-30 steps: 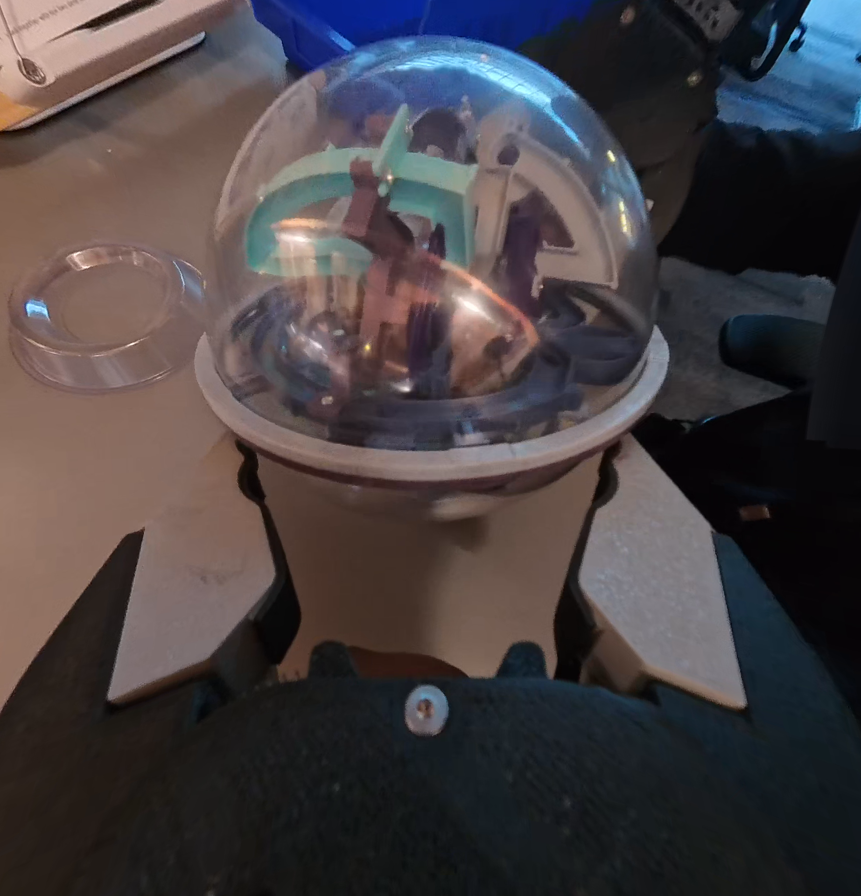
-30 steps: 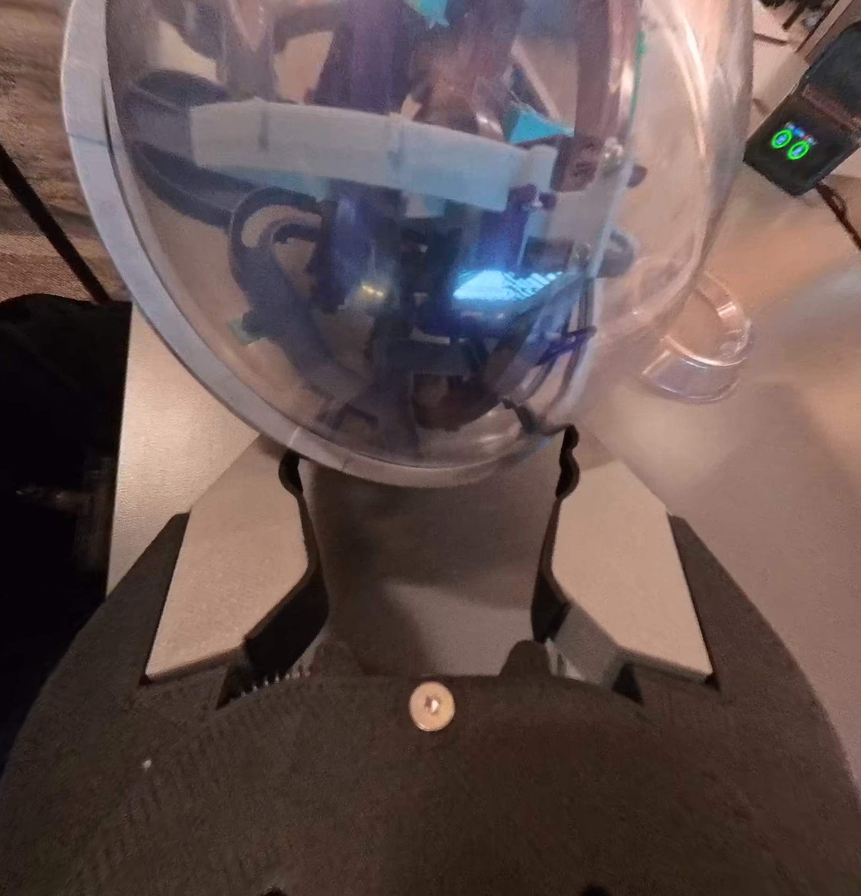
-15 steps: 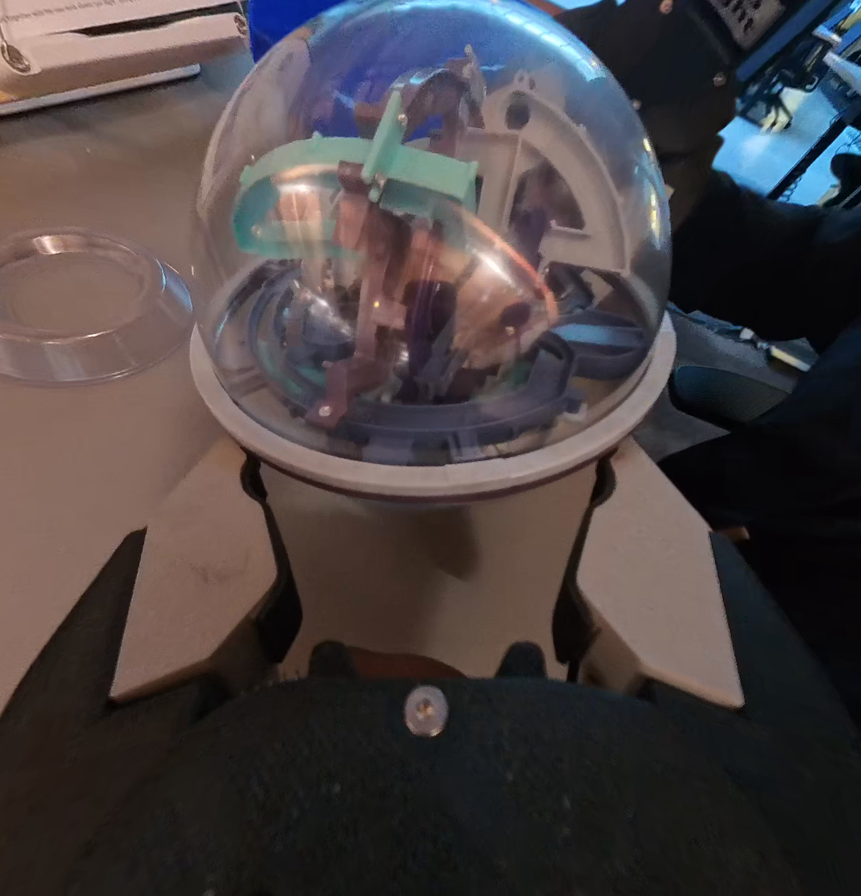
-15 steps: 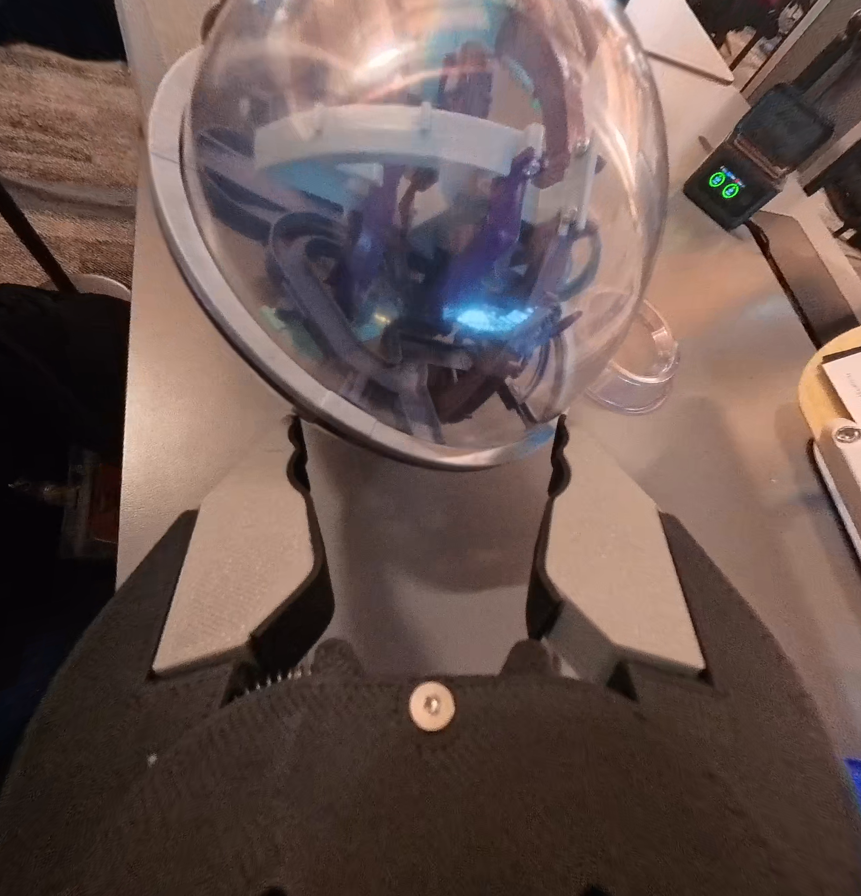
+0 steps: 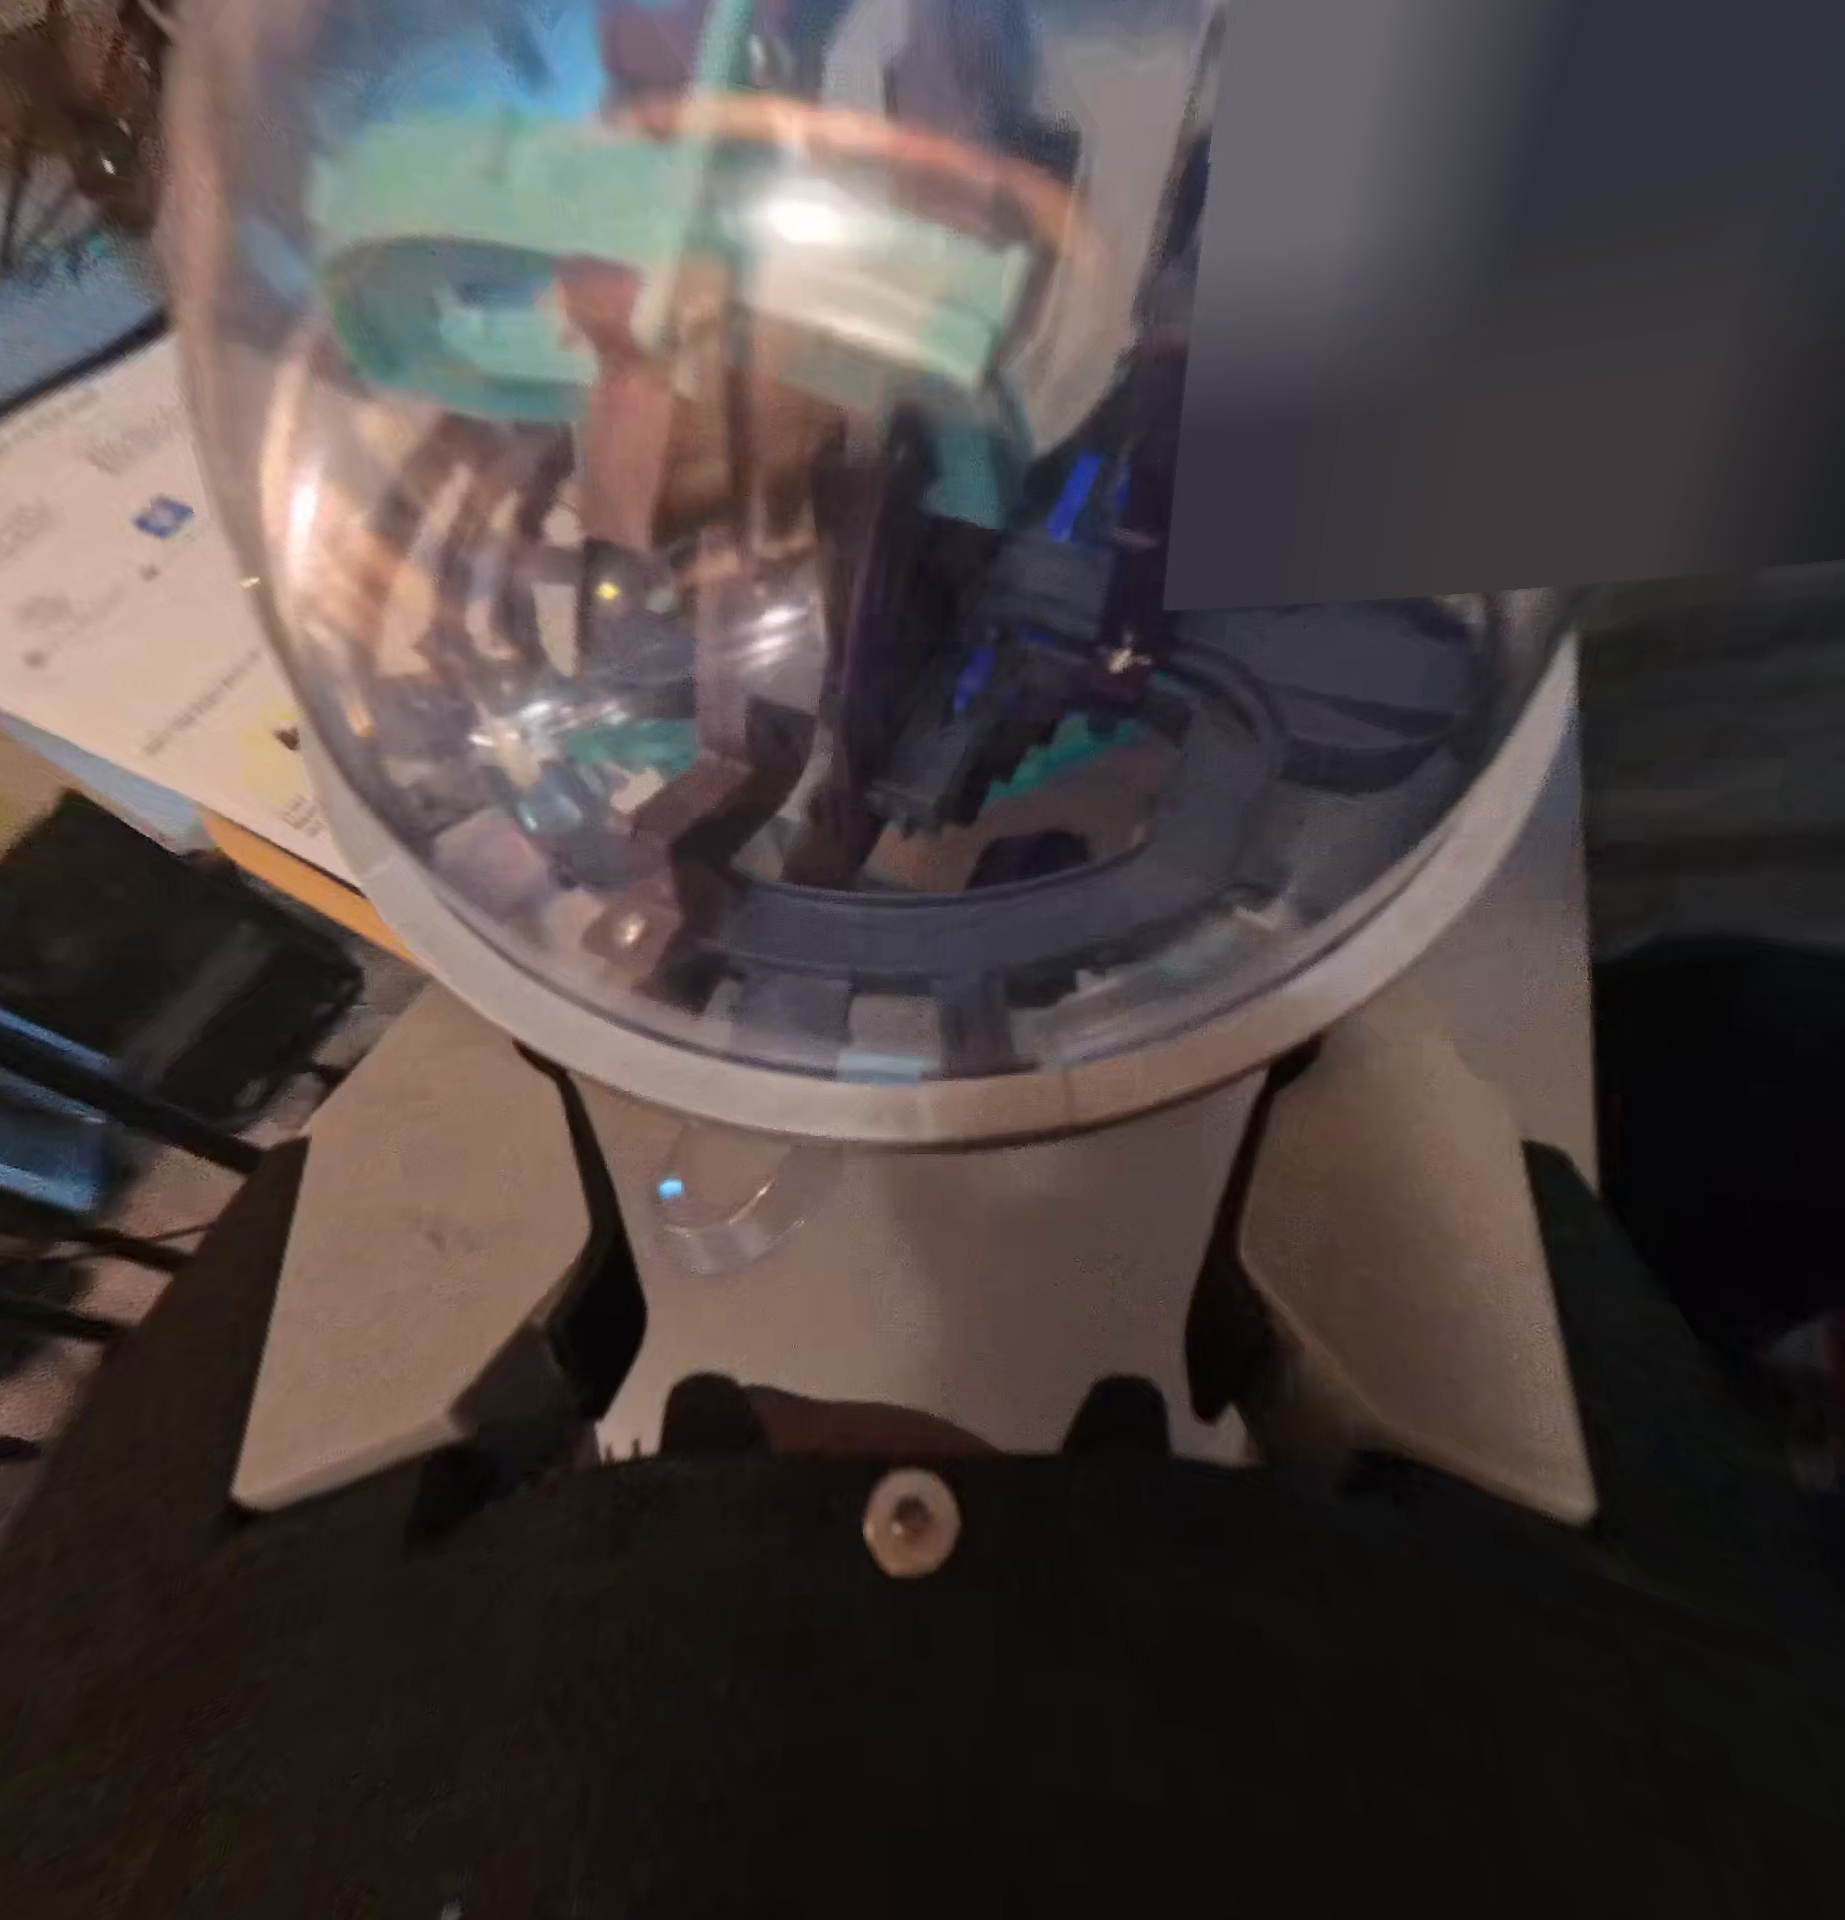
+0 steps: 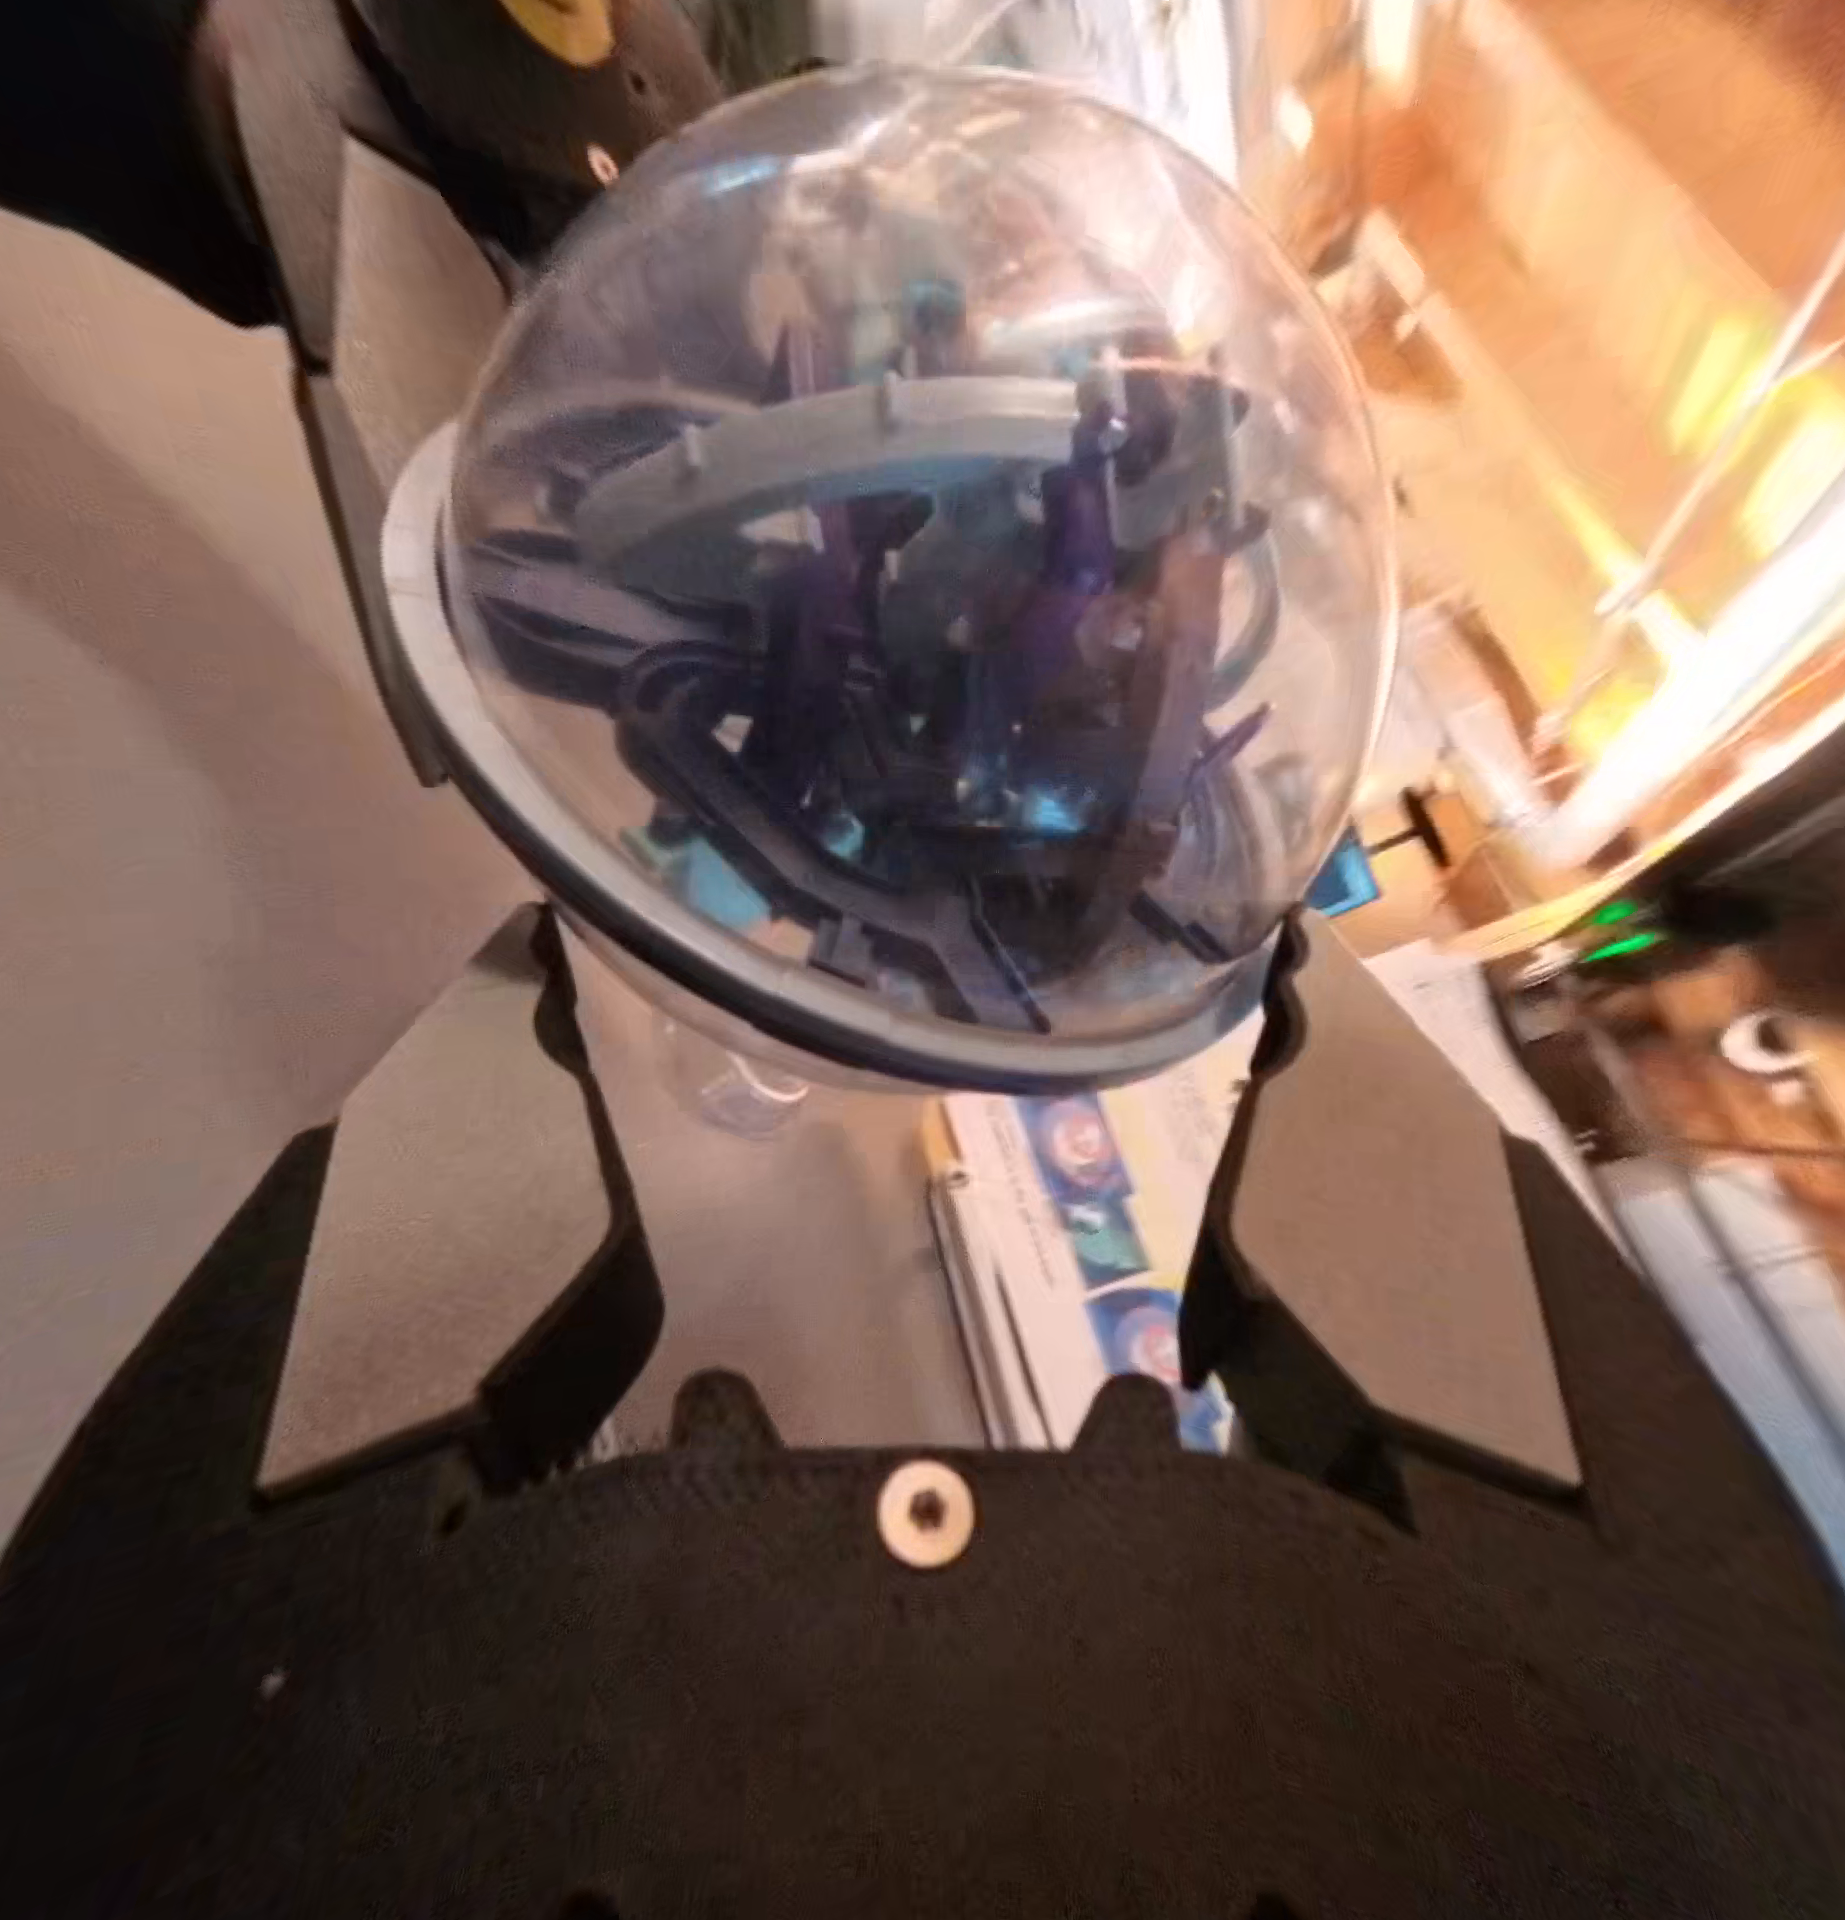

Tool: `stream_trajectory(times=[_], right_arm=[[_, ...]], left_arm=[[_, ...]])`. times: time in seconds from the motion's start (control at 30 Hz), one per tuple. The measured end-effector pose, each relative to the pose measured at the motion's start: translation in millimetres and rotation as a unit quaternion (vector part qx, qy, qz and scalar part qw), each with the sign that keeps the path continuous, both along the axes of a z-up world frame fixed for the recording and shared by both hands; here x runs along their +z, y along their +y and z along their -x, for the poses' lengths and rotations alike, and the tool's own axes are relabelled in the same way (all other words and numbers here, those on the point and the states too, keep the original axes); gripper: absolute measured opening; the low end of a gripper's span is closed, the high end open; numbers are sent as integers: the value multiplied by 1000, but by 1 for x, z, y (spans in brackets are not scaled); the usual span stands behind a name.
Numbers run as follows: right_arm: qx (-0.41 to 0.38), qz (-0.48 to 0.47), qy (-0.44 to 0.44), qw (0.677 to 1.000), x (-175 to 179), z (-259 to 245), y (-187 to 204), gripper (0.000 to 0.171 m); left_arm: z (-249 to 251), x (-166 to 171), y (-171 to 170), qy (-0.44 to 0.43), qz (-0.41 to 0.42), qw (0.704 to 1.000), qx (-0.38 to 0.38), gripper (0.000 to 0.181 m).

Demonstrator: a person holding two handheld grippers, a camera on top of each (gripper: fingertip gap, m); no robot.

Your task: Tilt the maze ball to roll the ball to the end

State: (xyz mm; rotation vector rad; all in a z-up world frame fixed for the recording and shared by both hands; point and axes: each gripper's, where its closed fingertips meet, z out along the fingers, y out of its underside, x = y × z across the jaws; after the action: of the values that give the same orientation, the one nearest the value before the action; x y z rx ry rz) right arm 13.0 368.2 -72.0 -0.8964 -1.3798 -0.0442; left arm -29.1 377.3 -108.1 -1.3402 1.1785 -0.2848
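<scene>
The maze ball [image 5: 752,582] is a clear sphere with a grey rim band and teal, purple and brown tracks inside. It is held up in the air, tilted. My left gripper [image 5: 913,1070] is shut on it at the rim, one finger on each side. My right gripper [image 6: 918,940] is shut on the maze ball [image 6: 918,582] from the opposite side. The left gripper [image 6: 378,260] also shows in the right wrist view, behind the sphere at upper left. I cannot make out the small ball among the tracks; both views are blurred by motion.
The clear plastic stand [image 5: 731,1210] sits on the grey table below the sphere, also in the right wrist view [image 6: 741,1091]. A printed booklet [image 6: 1084,1226] lies beside it, also at left [image 5: 87,582]. A dark device with green lights [image 6: 1624,925] is at the right.
Both grippers have lifted the maze ball higher and swung it over. The stand moved from beside the sphere to under it in both views. The tracks inside show at a new angle.
</scene>
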Motion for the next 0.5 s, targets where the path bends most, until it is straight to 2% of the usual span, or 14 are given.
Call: stream_trajectory(times=[0.03, 0.13, 0.2, 0.3, 0.5], right_arm=[[-4, -13, -2, 1000, -2, -1, -4, 128], [-26, 48, -25, 998, -51, -2, 12, 128], [-36, 44, -38, 998, -74, -2, 18, 129], [-53, 18, -49, 997, -85, -3, 20, 129], [-57, 40, -37, 997, -84, -7, 30, 129]], left_arm=[[1, -6, -1, 20, -6, 1000, 2, 133], [1, -59, 11, 15, 59, 998, -7, 131], [0, -81, 16, 7, 49, 999, -5, 131], [1, -89, 18, 10, 16, 1000, 6, 136], [0, -83, 24, 10, 16, 1000, 9, 132]])
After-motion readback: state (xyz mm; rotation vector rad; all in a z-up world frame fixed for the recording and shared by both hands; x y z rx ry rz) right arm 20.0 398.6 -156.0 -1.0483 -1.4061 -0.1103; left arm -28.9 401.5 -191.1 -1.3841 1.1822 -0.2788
